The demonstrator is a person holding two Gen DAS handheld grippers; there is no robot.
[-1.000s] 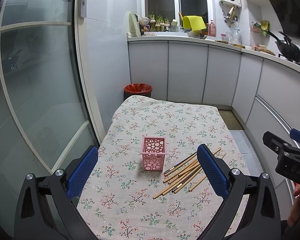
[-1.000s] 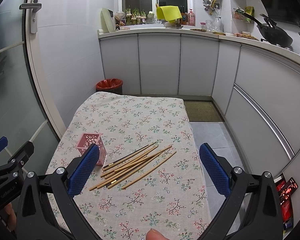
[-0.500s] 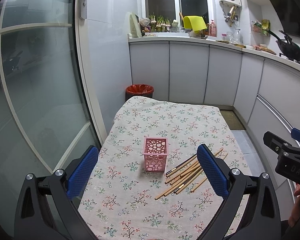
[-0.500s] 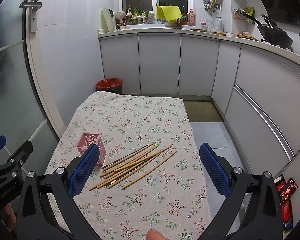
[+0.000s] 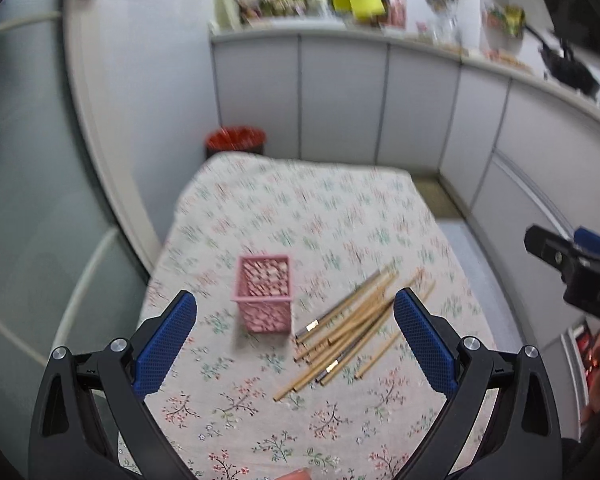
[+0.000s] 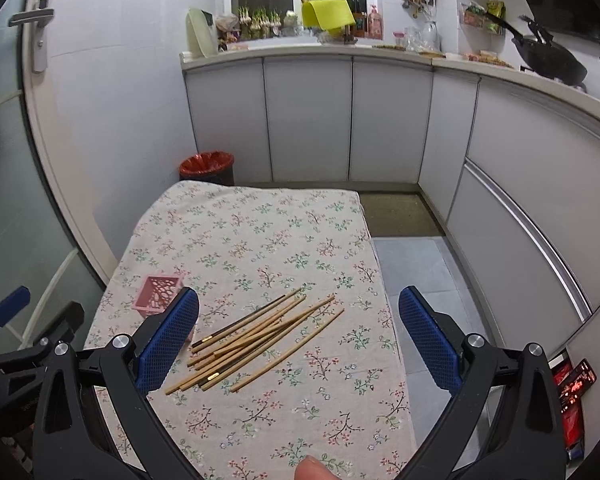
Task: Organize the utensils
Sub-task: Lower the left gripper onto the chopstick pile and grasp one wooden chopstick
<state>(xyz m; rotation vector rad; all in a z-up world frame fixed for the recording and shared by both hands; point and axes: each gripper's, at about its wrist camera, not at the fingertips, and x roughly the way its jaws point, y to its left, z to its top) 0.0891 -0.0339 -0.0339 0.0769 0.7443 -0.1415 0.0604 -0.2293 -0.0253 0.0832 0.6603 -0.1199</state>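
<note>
A small pink perforated basket stands upright on the flowered tablecloth; in the right wrist view the basket is partly behind a finger. Several wooden chopsticks lie in a loose pile just right of it, also the chopsticks in the right wrist view. My left gripper hovers open above the near side of basket and pile, holding nothing. My right gripper is open over the chopsticks, empty. The right gripper's body shows at the left view's right edge.
A red-lined bin stands beyond the table's far left corner. White cabinets run behind and along the right, with floor between them and the table. A glass door is on the left. A fingertip shows at the bottom.
The left wrist view has swung and is now blurred; the basket and chopsticks sit higher and more central between its fingers. The right gripper has barely moved.
</note>
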